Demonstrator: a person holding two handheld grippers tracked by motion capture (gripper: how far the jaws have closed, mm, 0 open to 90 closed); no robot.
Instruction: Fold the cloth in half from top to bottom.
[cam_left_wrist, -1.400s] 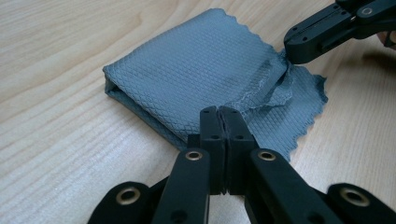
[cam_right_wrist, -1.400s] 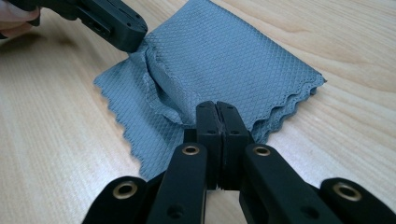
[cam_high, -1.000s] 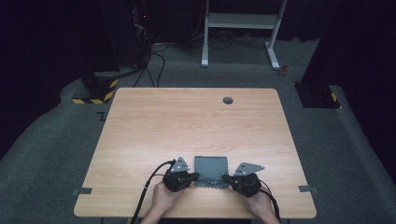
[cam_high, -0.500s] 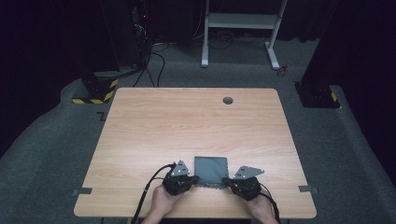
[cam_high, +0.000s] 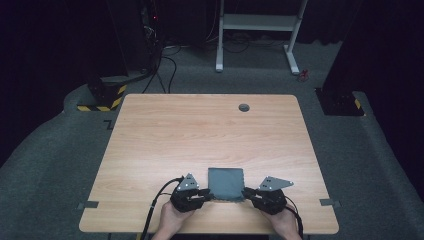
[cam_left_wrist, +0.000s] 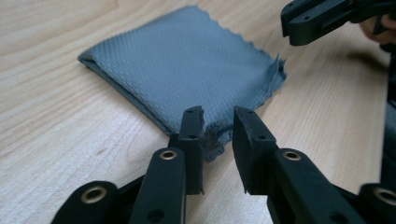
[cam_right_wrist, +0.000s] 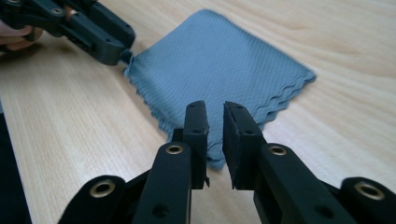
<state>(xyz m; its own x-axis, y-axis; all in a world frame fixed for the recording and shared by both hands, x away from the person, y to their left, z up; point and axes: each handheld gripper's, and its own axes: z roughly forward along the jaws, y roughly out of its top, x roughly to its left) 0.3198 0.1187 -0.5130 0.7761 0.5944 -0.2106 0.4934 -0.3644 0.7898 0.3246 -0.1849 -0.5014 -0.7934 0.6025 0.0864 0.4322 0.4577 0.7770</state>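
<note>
A grey folded cloth (cam_high: 226, 183) lies flat near the table's front edge, between my two grippers. My left gripper (cam_high: 206, 194) is at its near left corner and my right gripper (cam_high: 246, 194) at its near right corner. In the left gripper view the cloth (cam_left_wrist: 187, 70) has a frayed corner lying in the gap of my left gripper (cam_left_wrist: 218, 119), whose jaws stand apart. In the right gripper view my right gripper (cam_right_wrist: 215, 112) has a narrower gap, over a wavy-edged corner of the cloth (cam_right_wrist: 219, 65). Neither pair of jaws presses the fabric.
The wooden table (cam_high: 200, 135) has a round cable hole (cam_high: 244, 107) near its far edge. A white frame (cam_high: 260, 22) and cables lie on the floor beyond. The other gripper (cam_left_wrist: 322, 18) shows far off in the left gripper view, and likewise (cam_right_wrist: 88, 30) in the right one.
Both hands have slid slightly toward the near table edge. The cloth has stayed in place.
</note>
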